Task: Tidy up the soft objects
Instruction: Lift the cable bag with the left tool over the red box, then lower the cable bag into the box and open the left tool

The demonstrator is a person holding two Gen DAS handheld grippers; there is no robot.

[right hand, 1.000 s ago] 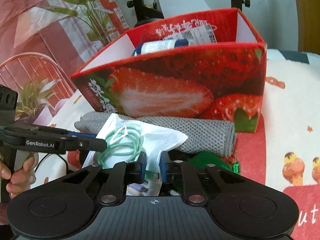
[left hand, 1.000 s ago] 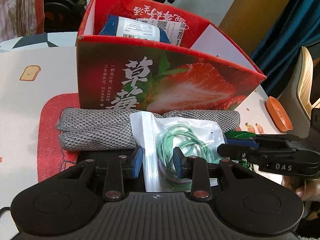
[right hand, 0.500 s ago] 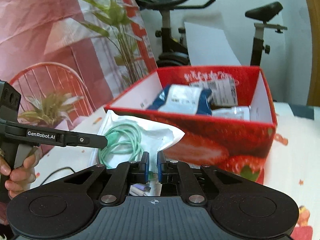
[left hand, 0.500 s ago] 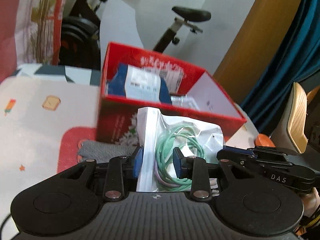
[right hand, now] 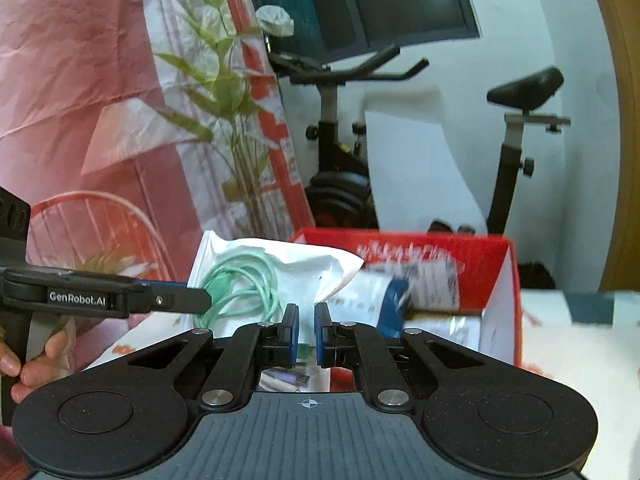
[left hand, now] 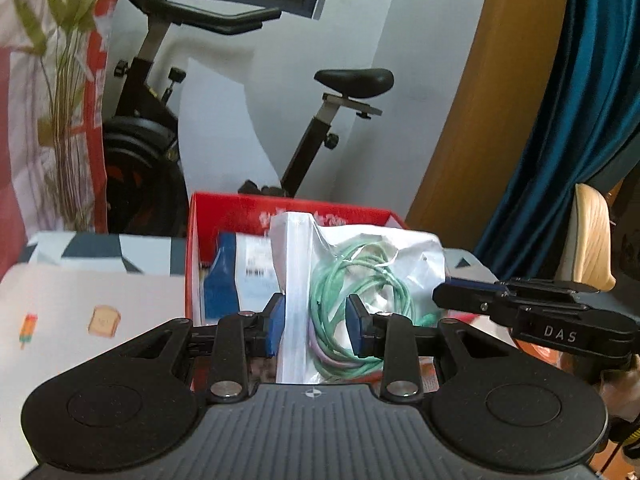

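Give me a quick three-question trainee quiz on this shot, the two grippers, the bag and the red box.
1. True or false: both the left gripper and the right gripper grip the plastic bag.
2. What colour is the cable coiled inside the bag?
3. The bag is: A) on the table, B) held up in front of the red box, C) under a towel.

Key: 1 true; 2 green; 3 B.
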